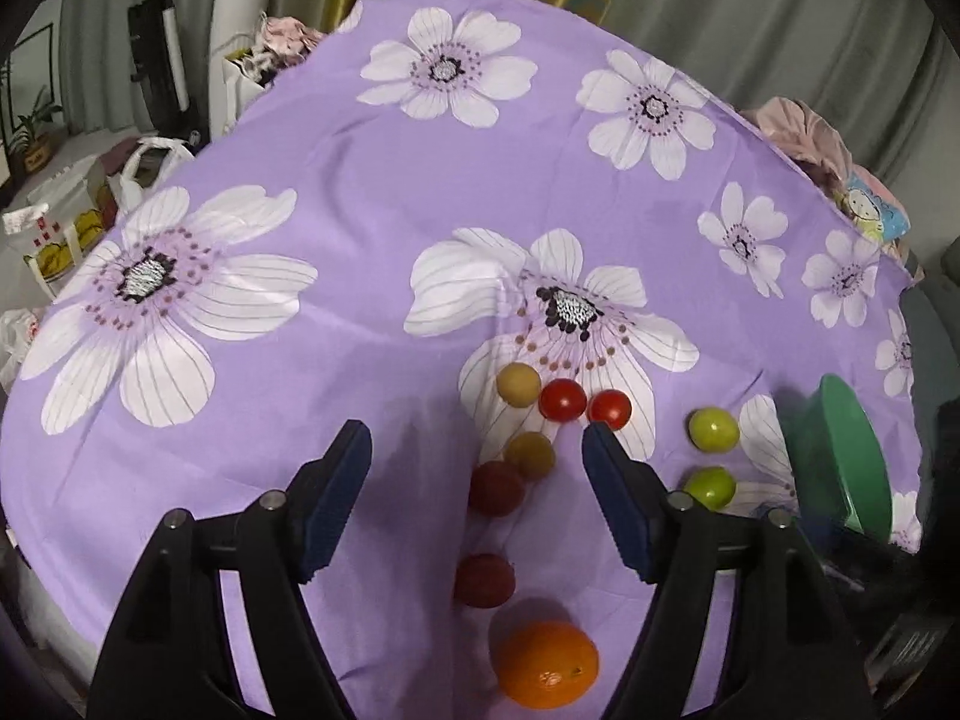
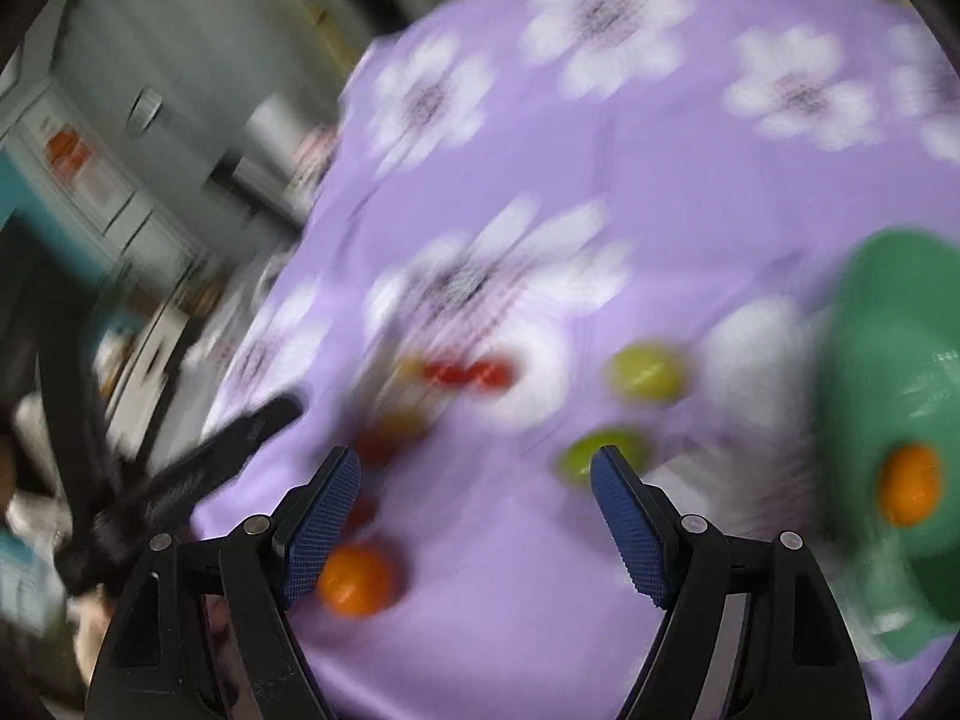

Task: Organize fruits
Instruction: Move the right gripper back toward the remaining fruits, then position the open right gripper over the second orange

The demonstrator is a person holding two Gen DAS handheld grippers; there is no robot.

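In the left wrist view my left gripper is open and empty above several small fruits on a purple flowered cloth: two red tomatoes, yellowish plums, dark red plums, two green fruits and an orange. A green bowl stands at the right. The right wrist view is blurred. My right gripper is open and empty. The green bowl holds an orange fruit. Another orange and green fruits lie on the cloth. The left gripper shows at the left.
Bags and boxes stand beyond the table's left edge. Bundled cloth lies at the far right edge. Curtains hang behind the table.
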